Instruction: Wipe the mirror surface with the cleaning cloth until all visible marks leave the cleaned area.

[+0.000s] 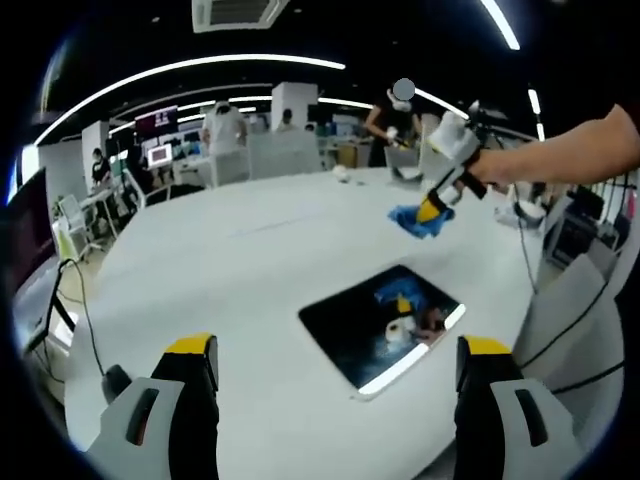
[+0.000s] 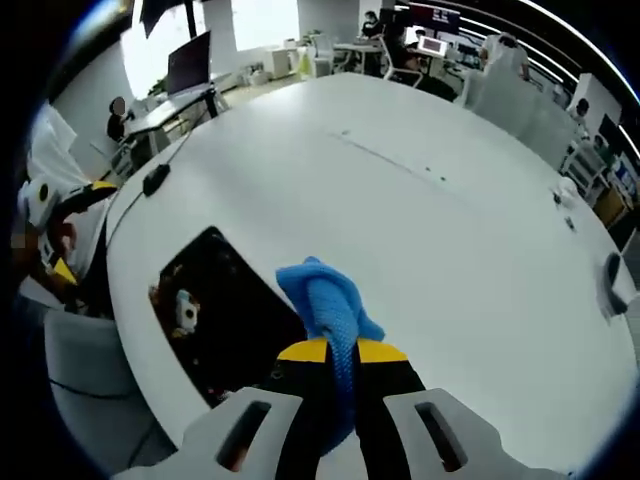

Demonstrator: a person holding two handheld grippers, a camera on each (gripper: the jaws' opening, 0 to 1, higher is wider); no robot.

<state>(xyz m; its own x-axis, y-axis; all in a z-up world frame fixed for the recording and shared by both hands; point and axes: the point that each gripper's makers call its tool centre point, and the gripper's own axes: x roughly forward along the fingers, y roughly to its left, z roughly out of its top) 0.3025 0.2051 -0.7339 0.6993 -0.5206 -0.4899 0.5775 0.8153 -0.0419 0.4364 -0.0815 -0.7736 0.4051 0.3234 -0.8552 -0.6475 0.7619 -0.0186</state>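
Observation:
A dark rectangular mirror (image 1: 385, 325) lies flat on the white table (image 1: 230, 260), reflecting ceiling lights and the cloth. In the left gripper view my left gripper (image 1: 340, 360) stands open just short of the mirror's near edge, nothing between its yellow-tipped fingers. Beyond the mirror, the right gripper (image 1: 432, 210) hangs above the table, held by a person's hand, with the blue cleaning cloth (image 1: 420, 220) dangling from it. In the right gripper view my right gripper (image 2: 342, 352) is shut on the blue cloth (image 2: 325, 295), lifted off the mirror (image 2: 230, 315), which lies below and left.
The round white table (image 2: 440, 220) stretches wide around the mirror. A black cable and small device (image 2: 155, 178) lie near the table's edge. Chairs, desks with monitors and several people stand around the room beyond the table.

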